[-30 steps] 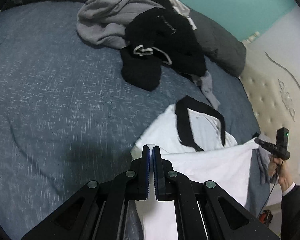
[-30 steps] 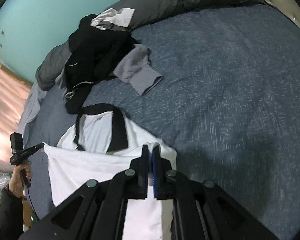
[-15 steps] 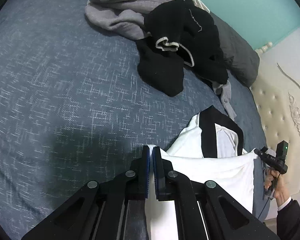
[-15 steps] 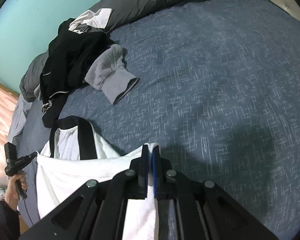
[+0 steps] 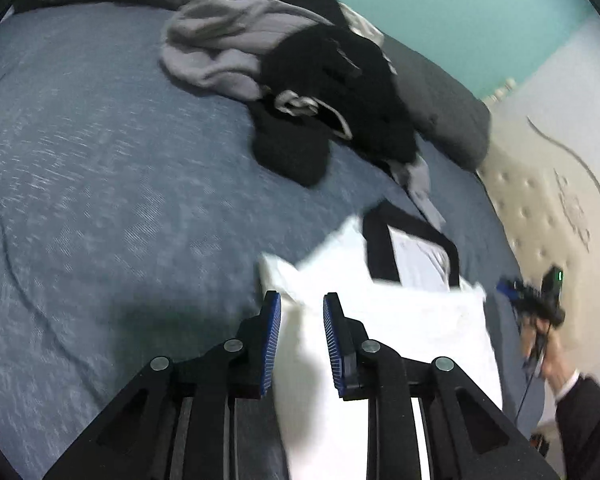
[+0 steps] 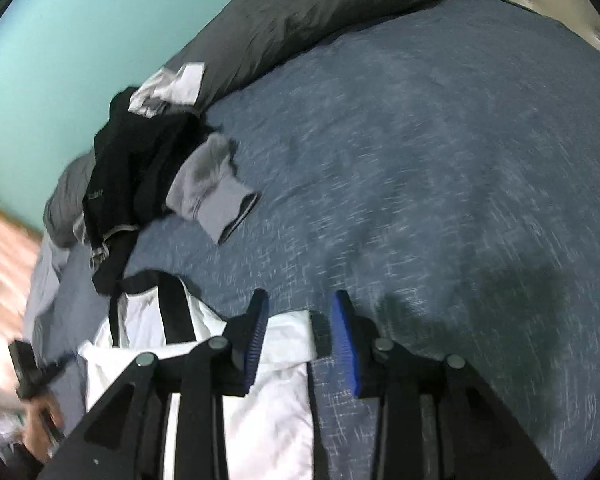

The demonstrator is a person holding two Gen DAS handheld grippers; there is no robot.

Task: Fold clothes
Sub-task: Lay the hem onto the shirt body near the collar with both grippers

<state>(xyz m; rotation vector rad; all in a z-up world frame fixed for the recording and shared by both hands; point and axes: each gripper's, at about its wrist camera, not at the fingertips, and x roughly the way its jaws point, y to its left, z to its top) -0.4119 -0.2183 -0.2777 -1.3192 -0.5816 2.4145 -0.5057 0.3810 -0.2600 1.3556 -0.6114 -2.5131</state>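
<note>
Both grippers, left (image 5: 298, 312) and right (image 6: 300, 316), have just opened, letting the shirt (image 5: 400, 320) go; it's light and limp, best pinched at folded-edge corners.

White shirt (image 5: 400, 320) with black neck trim, lower part folded over, flat on blue bedspread (image 5: 100, 200)

One white shirt (image 5: 412, 320) with black collar, one grey garment (image 5: 216, 48), one black garment (image 5: 336, 92) (heaped together), two grippers.
</note>
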